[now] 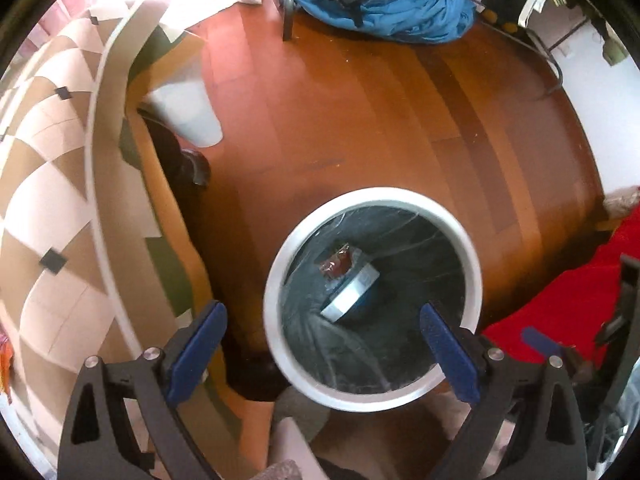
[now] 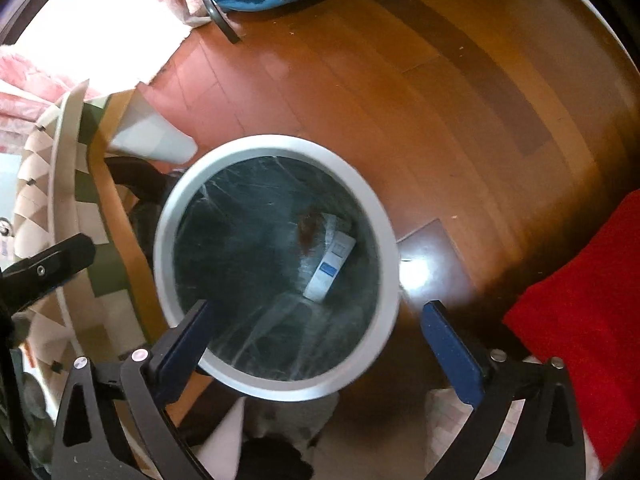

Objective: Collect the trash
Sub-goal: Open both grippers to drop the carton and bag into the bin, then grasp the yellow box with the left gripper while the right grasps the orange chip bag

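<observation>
A round bin with a white rim [image 1: 276, 280] and a clear liner stands on the wooden floor. Inside lie a white and blue carton [image 1: 352, 296] and a reddish-brown wrapper [image 1: 338, 265]. My left gripper [image 1: 322, 326] is open and empty, held above the bin's near rim. In the right wrist view the same bin rim [image 2: 160, 240] shows from above, with the carton [image 2: 330, 270] and the wrapper [image 2: 308, 228] at the bottom. My right gripper [image 2: 316, 322] is open and empty over the bin's near edge. The right gripper's blue pad [image 1: 540, 338] shows at the left view's right edge.
A round table edge [image 1: 108, 184] with a patterned top curves along the left. A pale upturned bin [image 1: 192, 116] stands by it. Blue clothing [image 1: 392, 8] lies on the floor at the back. A red cloth [image 1: 560, 288] is at the right.
</observation>
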`<move>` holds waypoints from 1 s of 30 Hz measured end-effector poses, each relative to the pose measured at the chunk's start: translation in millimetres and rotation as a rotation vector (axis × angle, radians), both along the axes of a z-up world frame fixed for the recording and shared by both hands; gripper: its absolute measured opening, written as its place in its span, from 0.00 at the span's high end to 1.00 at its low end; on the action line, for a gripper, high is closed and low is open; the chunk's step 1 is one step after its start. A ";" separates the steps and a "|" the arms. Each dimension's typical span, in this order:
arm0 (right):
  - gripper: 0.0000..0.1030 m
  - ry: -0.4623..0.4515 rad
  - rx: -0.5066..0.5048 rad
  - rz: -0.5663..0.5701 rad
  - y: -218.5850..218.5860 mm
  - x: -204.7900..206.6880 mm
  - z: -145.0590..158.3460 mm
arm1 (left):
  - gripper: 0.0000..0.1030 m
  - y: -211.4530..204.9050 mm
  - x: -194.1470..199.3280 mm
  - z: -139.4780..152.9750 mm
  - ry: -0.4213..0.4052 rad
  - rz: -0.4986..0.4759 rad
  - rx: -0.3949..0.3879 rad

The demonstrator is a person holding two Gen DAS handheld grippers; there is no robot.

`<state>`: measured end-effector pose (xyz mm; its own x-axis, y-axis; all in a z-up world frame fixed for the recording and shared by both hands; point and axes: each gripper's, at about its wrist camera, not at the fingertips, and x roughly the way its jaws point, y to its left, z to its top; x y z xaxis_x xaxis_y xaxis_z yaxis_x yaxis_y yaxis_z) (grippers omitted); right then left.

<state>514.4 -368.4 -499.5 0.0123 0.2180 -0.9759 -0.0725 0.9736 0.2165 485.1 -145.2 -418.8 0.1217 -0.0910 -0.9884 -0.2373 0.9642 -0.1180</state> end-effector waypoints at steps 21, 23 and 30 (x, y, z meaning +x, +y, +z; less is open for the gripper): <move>0.00 -0.162 -0.078 -0.005 -6.1 -44.8 133.4 | 0.04 -8.9 -56.7 118.0 -0.181 -0.031 0.098; 0.00 -0.188 -0.055 -0.016 -5.9 -49.8 155.5 | 0.04 -3.9 -63.8 136.6 -0.210 -0.022 0.106; 0.00 -0.319 0.031 -0.005 17.2 -67.8 244.6 | 0.04 44.6 -101.2 213.0 -0.356 0.049 0.142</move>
